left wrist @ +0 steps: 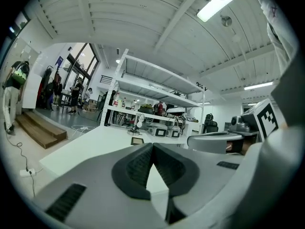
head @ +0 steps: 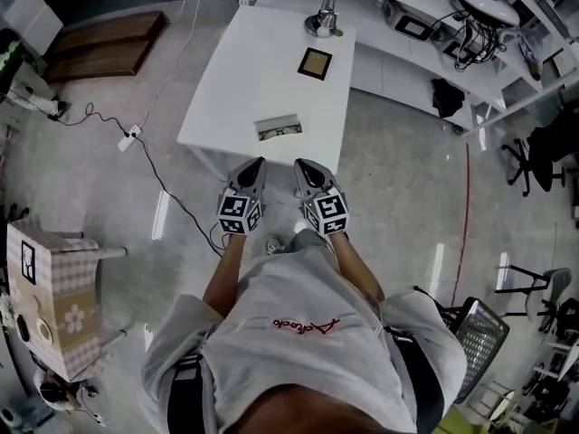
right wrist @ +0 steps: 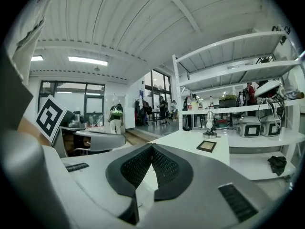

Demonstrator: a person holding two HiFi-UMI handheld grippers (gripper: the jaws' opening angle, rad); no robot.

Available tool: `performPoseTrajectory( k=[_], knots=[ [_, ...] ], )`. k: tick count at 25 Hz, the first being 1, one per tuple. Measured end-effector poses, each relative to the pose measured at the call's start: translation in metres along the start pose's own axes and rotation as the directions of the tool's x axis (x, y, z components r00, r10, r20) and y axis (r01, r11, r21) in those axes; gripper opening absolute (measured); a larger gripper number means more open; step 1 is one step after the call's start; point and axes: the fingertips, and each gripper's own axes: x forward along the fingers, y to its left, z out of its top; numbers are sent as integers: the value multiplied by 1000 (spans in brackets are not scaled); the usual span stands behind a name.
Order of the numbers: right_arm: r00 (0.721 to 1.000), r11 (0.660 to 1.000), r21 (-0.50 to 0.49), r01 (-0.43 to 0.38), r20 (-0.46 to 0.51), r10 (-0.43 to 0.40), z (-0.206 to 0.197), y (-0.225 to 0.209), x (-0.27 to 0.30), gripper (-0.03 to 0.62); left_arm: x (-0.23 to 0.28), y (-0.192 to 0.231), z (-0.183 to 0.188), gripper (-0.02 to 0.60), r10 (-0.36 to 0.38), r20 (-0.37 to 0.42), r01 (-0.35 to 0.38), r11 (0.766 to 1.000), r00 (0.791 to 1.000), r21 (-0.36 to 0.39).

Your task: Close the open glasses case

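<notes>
Your left hand-held gripper (head: 254,170) and right hand-held gripper (head: 307,169) are both pressed together, empty, near the white worktop (head: 253,70); the open glasses case (head: 279,129) lies there.

Open glasses case (head: 279,129) on white table (head: 237,80), small frame (head: 315,63) beyond

I wear a light grey short-sleeved T-shirt (head: 271,351) with red script (head: 306,325) across it. Beyond the script, my left gripper (head: 259,164) and right gripper (head: 299,165) are grey shells with dark ribbed pads (left wrist: 136,168), each bearing a cube (head: 239,213) of black-and-white square markers.
</notes>
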Motion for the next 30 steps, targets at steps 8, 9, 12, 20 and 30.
performPoseTrajectory(
  k=[8, 9, 12, 20, 30],
  knots=[
    [1000, 1000, 20, 13, -22, -12, -8, -8, 3, 29, 7, -2, -7, 23, -13, -22, 12, 1000, 1000, -9],
    [1000, 1000, 22, 13, -23, -12, -9, -10, 5, 29, 8, -1, -8, 23, -10, -25, 10, 1000, 1000, -10],
    [1000, 1000, 21, 9, -24, -9, -8, -15, 13, 29, 11, 6, -10, 23, 5, -30, -6, 1000, 1000, -14],
    [999, 1000, 16, -23, -33, 24, -4, -34, 35, 29, 29, 22, -1, 23, 62, -12, -62, 998, 998, -27],
    [994, 994, 24, -106, -19, 107, 1, -77, 68, 29, 86, 30, 17, 23, 121, -8, -121, 992, 993, -17]
  ],
)
